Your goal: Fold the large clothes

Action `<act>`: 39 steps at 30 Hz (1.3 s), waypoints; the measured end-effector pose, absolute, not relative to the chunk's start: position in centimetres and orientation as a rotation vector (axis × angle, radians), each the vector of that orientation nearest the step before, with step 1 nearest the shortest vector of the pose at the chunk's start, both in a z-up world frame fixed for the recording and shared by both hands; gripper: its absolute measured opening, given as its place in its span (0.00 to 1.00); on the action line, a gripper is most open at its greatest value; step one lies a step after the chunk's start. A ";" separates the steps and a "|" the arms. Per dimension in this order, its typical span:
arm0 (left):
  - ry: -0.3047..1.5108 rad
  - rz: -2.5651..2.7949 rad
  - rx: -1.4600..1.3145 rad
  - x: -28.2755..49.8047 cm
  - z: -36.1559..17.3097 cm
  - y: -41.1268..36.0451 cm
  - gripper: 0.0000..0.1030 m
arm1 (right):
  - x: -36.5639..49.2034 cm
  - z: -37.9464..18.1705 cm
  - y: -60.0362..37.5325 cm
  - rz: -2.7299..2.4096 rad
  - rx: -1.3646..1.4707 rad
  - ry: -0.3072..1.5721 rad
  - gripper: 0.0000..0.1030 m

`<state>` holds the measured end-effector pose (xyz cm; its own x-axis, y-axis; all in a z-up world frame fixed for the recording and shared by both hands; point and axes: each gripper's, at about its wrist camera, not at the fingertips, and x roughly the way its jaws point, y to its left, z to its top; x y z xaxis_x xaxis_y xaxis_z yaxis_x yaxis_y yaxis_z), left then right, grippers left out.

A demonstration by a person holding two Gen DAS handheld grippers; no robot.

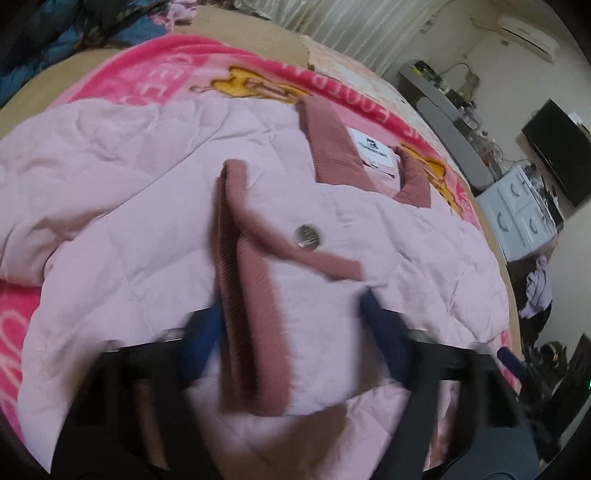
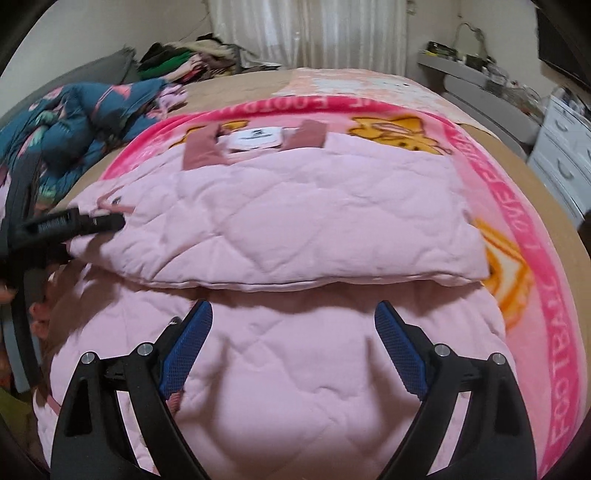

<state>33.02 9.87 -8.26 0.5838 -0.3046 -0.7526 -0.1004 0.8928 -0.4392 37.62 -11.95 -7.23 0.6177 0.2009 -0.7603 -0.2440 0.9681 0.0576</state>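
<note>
Right gripper (image 2: 293,347): blue-padded fingers (image 2: 188,347) spread wide, nothing between them, poised over the near part of the pink quilted jacket (image 2: 295,206).

Left gripper (image 1: 291,332): blurred in its own view. Fingers (image 1: 201,347) part-way apart, straddling a sleeve end with a ribbed dusty-rose cuff (image 1: 251,314); the cuff lies between them, but the blur hides whether the pads press on it, so a grip cannot be told. In the right wrist view this gripper (image 2: 107,221) shows at the jacket's left edge.

Jacket: spread on a bright pink blanket (image 2: 535,295) on the bed (image 2: 524,155). One side is folded across the body, its edge running crosswise just beyond the right fingers. A round metal snap (image 1: 306,236) sits beside the cuff. Ribbed collar (image 1: 332,144) and white label (image 1: 375,149) at the far end.

Farther: a blue patterned quilt (image 2: 74,122) at the bed's left, curtains (image 2: 314,33), white drawers (image 2: 565,158).
</note>
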 end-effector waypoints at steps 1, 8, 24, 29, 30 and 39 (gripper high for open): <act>0.939 -0.132 -0.464 32.9 -8.2 9.8 0.40 | 37.7 -7.1 -12.1 0.246 -0.057 0.864 0.86; 0.830 -0.161 -0.457 32.3 -5.7 10.6 0.05 | 38.3 -6.2 -12.9 0.215 -0.052 0.851 0.86; 0.891 -0.061 -0.366 32.3 -6.8 12.5 0.06 | 44.2 -6.6 -14.5 0.181 -0.055 0.887 0.86; 0.907 -0.054 -0.344 32.3 -7.3 12.5 0.11 | 45.8 -10.3 -15.3 0.142 -0.020 0.979 0.86; 0.914 -0.052 -0.338 32.3 -7.5 12.4 0.13 | 45.8 -10.4 -15.3 0.137 -0.020 0.976 0.86; 0.888 -0.024 -0.299 30.4 -5.0 12.6 0.58 | 42.8 -7.5 -15.1 0.168 0.035 0.913 0.88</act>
<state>30.44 12.64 -4.96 0.6334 -0.1436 -0.7604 -0.1029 0.9583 -0.2667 42.83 -15.09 -7.54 0.5990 0.1595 -0.7847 -0.1297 0.9863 0.1015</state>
